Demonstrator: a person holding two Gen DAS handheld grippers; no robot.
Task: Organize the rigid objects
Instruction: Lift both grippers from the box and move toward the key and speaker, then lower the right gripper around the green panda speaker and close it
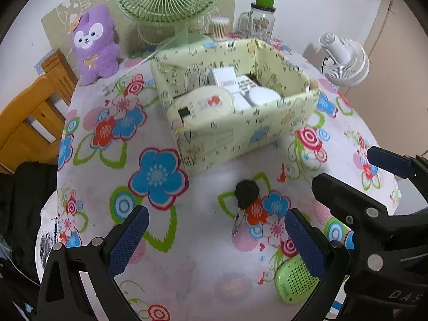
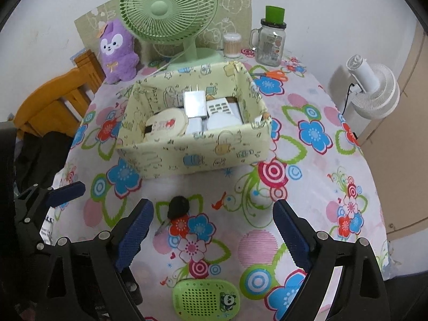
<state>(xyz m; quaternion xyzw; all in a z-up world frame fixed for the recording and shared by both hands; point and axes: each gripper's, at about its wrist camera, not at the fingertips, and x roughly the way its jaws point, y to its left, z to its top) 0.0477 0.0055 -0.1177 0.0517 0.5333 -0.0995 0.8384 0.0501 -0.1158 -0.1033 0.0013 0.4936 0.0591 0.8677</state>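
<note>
Setting: floral tablecloth [image 2: 307, 187] covering a table against a white wall, wooden chair [image 1: 34, 117] at its left edge.
Left gripper [image 1: 216, 240]: blue-padded jaws spread wide, holding nothing, poised low over the cloth.
Right gripper [image 2: 214, 236]: jaws likewise apart and empty; seen from the left wrist, it sits just right of the left gripper.
Key [image 1: 244, 200]: black-headed, flat on the cloth in front of both grippers, between them and the box.
Green speaker [image 2: 206, 298]: perforated, panda sticker, lying on the near edge below the right gripper.
Box [image 2: 203, 157]: pale yellow, cartoon-printed, mid-table, holding a white charger [image 2: 194, 104], a round cream item [image 2: 167, 125] and other white pieces.
Behind: green desk fan [image 2: 167, 8], purple plush [image 2: 117, 50], glass jar [image 2: 271, 44] with green lid, cotton swabs [image 2: 232, 44].
Off-table: white fan [image 2: 374, 91] at right.
</note>
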